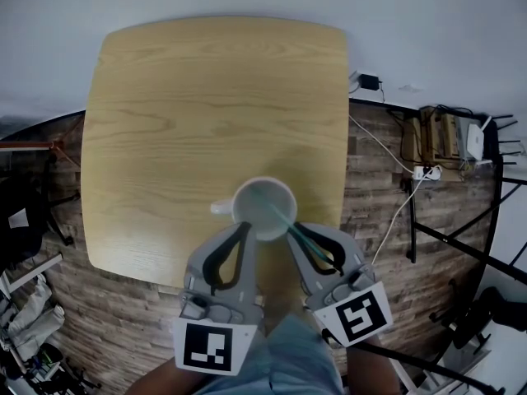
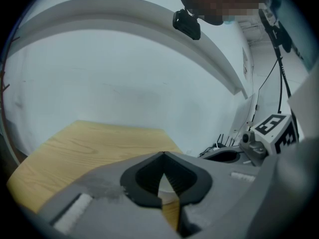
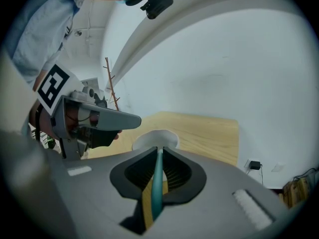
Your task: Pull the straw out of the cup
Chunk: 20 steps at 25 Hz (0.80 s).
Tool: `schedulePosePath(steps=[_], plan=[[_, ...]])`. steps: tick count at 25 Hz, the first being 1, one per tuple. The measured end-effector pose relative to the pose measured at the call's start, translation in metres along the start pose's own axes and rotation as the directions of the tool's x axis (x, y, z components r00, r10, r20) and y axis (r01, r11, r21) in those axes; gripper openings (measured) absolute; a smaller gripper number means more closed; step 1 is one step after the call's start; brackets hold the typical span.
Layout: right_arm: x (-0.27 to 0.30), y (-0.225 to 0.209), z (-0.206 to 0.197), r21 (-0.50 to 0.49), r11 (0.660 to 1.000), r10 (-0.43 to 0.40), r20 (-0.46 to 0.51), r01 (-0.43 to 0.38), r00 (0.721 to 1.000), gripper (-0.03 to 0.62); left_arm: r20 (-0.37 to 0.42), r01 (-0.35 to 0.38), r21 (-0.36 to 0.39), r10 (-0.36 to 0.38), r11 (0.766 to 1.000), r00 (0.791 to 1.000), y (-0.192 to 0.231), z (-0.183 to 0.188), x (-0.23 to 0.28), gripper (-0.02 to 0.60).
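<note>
While the jaws of the right gripper [image 3: 159, 149] are pinched on the teal straw [image 3: 157, 183], its end in the white cup [image 1: 262, 181], and those of the left gripper [image 2: 163, 156] are pressed together empty, the unheld cup could be tipped by a slanted pull.

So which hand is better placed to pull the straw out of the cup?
Right. The right tongs are closed on the teal straw at the white cup; the left tongs are shut and empty beside it.
</note>
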State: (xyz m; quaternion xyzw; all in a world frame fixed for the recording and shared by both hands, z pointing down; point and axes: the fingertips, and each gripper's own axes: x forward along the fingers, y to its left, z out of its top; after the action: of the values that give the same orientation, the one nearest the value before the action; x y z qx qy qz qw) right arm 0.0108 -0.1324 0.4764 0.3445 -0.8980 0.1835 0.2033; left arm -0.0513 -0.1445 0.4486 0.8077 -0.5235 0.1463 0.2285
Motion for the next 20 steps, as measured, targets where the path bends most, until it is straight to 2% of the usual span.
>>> schedulePosePath(steps=[20], plan=[[-0.027,0.014,0.022,-0.028,0.999,-0.045,0.063,0.047,0.997,0.04,0.08,0.0,0.042,-0.003,0.999,0.997,-0.012,0.02,-0.027,0.018]])
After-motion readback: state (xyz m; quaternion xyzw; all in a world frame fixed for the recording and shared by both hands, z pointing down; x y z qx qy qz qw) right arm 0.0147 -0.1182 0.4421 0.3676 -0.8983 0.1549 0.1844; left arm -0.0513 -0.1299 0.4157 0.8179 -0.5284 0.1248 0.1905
